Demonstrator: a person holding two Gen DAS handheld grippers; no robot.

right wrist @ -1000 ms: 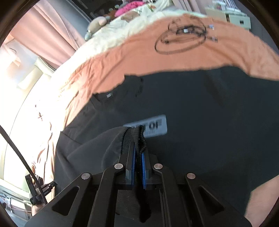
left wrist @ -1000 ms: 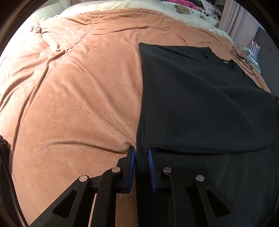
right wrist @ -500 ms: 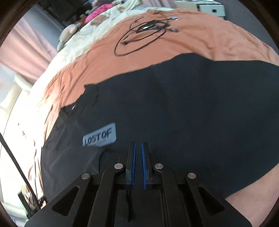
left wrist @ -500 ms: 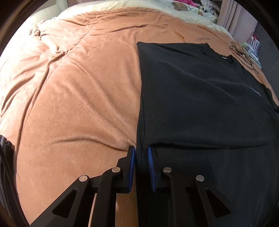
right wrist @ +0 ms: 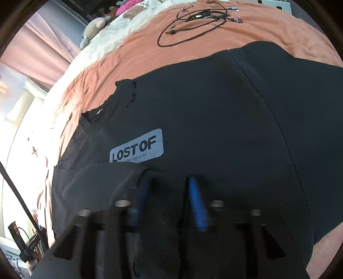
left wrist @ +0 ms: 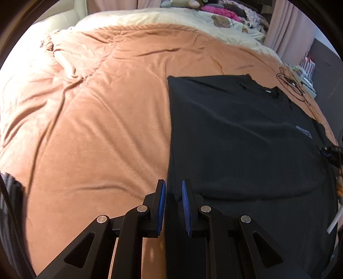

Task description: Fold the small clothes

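Note:
A black top (left wrist: 235,139) lies flat on the orange blanket (left wrist: 96,128), its left side folded in to a straight edge. My left gripper (left wrist: 173,193) is at the near end of that edge, shut on the fabric, which runs between the blue pads. In the right wrist view the black top (right wrist: 214,107) shows a grey "LOST OF" label (right wrist: 137,146). A sleeve is folded onto the body, and its ribbed cuff (right wrist: 165,193) lies between the jaws of my right gripper (right wrist: 169,186). Those jaws are blurred, stand apart from the cuff and are closing.
A coiled black cable (right wrist: 188,23) lies on the blanket beyond the top's far side. A cream sheet (left wrist: 171,19) with soft toys and clothes covers the head of the bed. Pink curtains (right wrist: 42,43) hang behind it. Bare blanket spreads to the left of the top.
My right gripper carried the sleeve cuff down onto the body; its jaws, pinched on the cuff before, now stand apart around it. The left gripper rose slightly, still gripping the edge.

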